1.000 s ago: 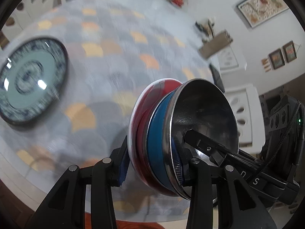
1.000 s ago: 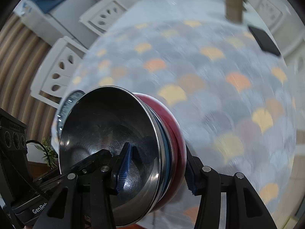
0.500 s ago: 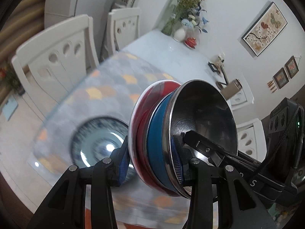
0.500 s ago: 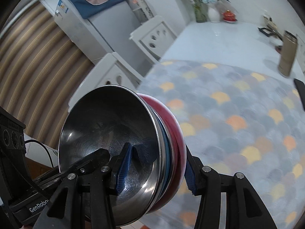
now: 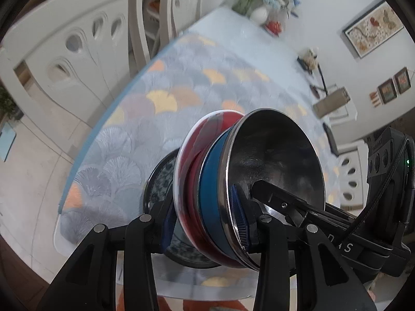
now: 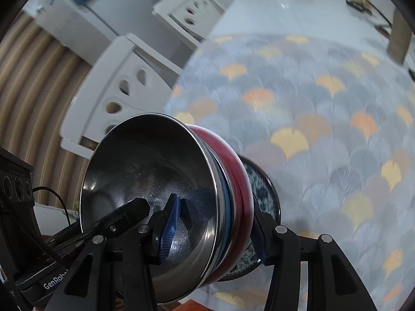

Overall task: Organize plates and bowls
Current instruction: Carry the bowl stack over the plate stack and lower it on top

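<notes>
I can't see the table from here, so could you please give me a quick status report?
Both grippers, left and right, shut on the nested bowl stack. Stack above patterned plate. Nothing in the way.
</notes>
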